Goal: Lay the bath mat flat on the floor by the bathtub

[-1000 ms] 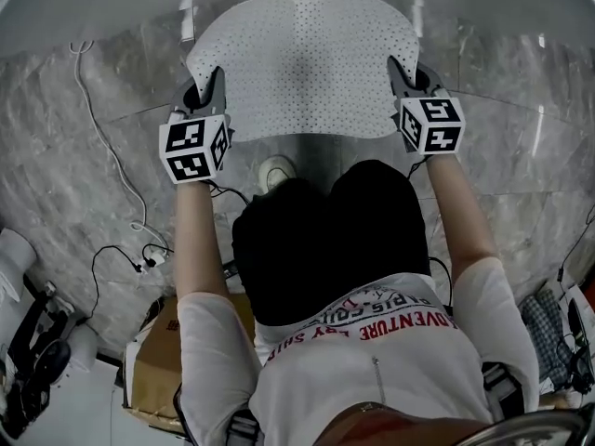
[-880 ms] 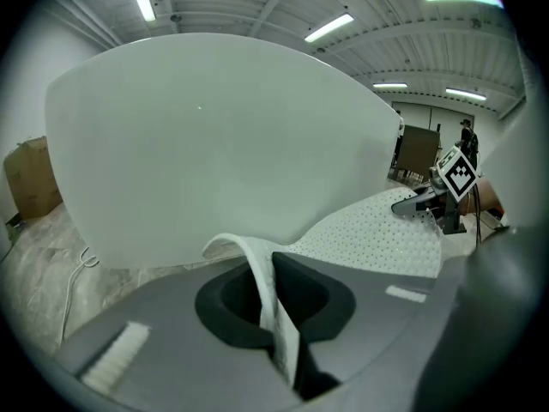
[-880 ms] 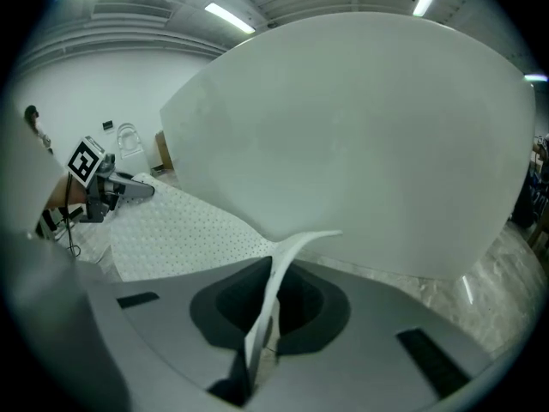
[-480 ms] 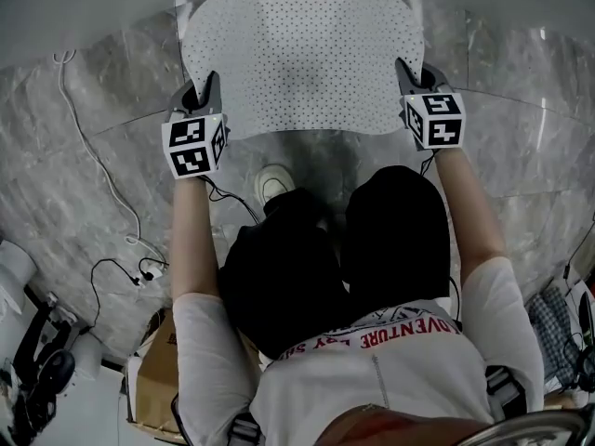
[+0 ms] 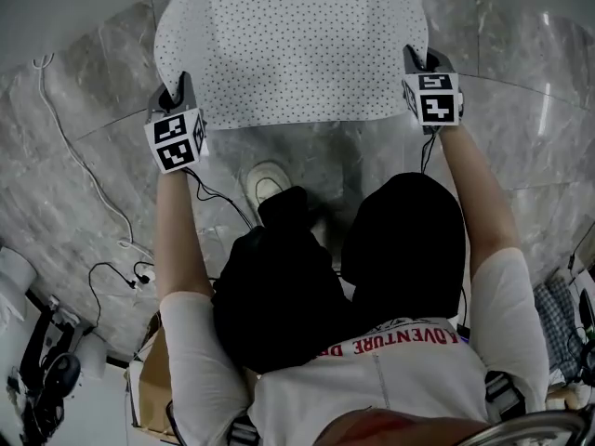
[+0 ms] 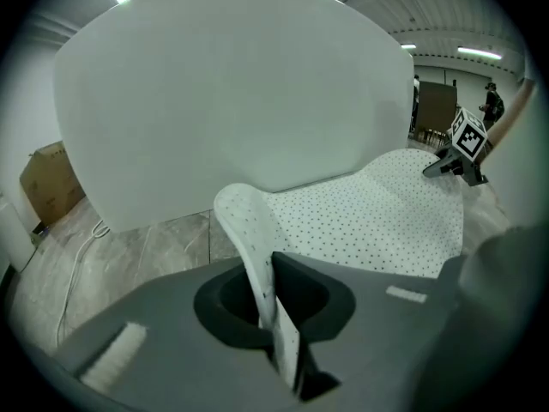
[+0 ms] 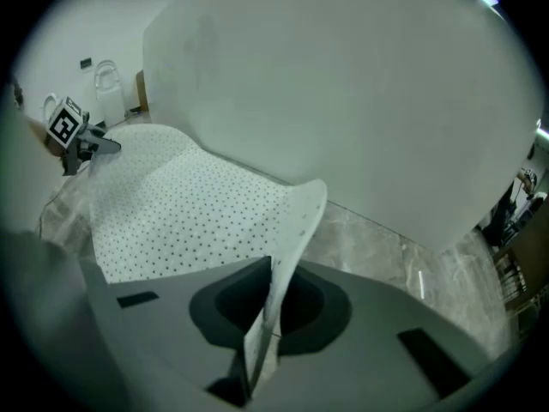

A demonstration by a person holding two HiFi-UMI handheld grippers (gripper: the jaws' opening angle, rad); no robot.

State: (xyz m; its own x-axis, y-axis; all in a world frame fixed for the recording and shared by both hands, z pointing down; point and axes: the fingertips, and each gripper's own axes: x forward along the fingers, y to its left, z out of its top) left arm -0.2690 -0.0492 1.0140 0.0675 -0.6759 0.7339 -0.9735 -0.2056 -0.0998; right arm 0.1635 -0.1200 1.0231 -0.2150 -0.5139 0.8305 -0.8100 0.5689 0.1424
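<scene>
The white, dotted bath mat is stretched out between my two grippers over the marble floor, close against the pale bathtub wall. My left gripper is shut on the mat's near left corner, and in the left gripper view that corner curls up out of the closed jaws. My right gripper is shut on the near right corner, which stands up between its jaws. Across the mat the right gripper shows, and the left gripper shows from the other side. The bathtub fills the background.
A white cable runs over the grey marble floor at the left. A cardboard box and dark gear lie at the lower left. The person's black-clad knees and a white shoe are just behind the mat.
Both grippers have moved forward toward the tub and further apart, the left one going left. The mat has spread wider and lies flatter, with its far edge at the tub.
</scene>
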